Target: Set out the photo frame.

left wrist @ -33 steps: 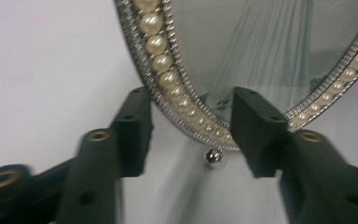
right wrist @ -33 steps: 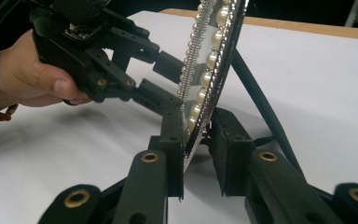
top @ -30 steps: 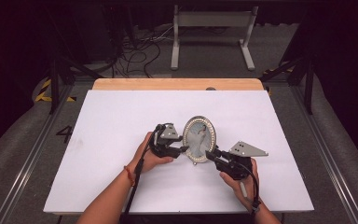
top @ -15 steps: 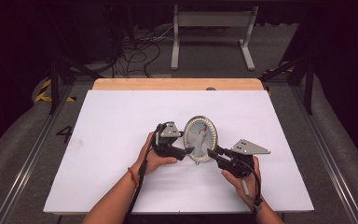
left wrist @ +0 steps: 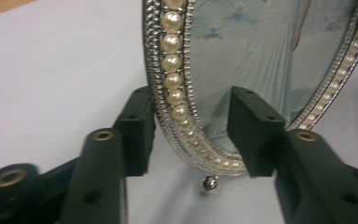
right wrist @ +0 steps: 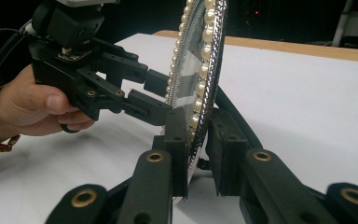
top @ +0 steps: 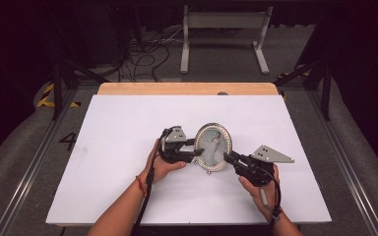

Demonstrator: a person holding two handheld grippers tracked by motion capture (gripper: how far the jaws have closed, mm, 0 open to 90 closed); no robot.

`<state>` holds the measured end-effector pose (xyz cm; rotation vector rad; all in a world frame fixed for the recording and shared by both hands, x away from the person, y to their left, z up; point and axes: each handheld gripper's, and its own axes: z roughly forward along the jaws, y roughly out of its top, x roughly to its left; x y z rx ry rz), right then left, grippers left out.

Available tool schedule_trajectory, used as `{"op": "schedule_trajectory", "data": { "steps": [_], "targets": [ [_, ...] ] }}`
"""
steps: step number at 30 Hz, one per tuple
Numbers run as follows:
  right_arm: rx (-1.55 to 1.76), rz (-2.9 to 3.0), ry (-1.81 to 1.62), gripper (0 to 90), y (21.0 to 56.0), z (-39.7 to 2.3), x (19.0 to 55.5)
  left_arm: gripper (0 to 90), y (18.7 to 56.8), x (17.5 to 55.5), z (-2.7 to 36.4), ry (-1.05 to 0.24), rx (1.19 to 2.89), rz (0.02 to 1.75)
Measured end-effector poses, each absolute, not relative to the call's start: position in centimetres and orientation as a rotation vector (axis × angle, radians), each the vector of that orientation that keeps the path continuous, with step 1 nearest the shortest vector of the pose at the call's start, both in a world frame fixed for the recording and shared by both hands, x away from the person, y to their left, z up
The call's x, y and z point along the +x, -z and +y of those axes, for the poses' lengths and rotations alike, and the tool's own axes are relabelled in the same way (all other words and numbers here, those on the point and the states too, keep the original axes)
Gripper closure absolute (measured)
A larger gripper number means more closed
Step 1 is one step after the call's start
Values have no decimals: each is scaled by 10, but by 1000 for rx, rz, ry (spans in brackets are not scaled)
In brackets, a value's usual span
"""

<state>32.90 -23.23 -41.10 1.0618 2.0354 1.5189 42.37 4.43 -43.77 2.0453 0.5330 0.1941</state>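
The right hand-held gripper is seen nearest, closed on the lower right rim of the oval pearl-edged picture frame, one jaw on each face of the rim. The left hand-held gripper straddles the frame's left edge with its jaws spread; contact cannot be confirmed. The frame is held upright at the centre of the white desk.
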Motion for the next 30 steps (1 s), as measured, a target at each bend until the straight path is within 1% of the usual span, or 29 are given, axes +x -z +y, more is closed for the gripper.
{"op": "schedule_trajectory", "data": {
  "steps": [1,5,18,20,22,23,25,27,30],
  "targets": [
    [1070,2041,-1534,796,412,-233,330,572,437,423,45,-190,2045,532],
    [1111,2034,-1552,801,414,-238,334,567,433,416,47,-219,2078,508],
    [1110,2025,-1514,793,414,-230,344,554,426,400,55,-282,2174,494],
    [1104,2022,-1503,788,413,-229,343,528,427,400,55,-284,2144,496],
    [1089,2027,-1474,767,412,-227,341,484,428,402,53,-270,2113,502],
    [1080,2032,-1454,766,411,-227,339,447,428,403,52,-277,2105,503],
    [1068,2045,-1446,747,411,-228,336,409,427,405,50,-296,2099,501],
    [1052,2066,-1434,742,410,-229,335,390,427,407,48,-284,2099,503],
    [1043,2081,-1383,745,410,-234,331,387,426,412,46,-287,2096,514]
  ]
}}
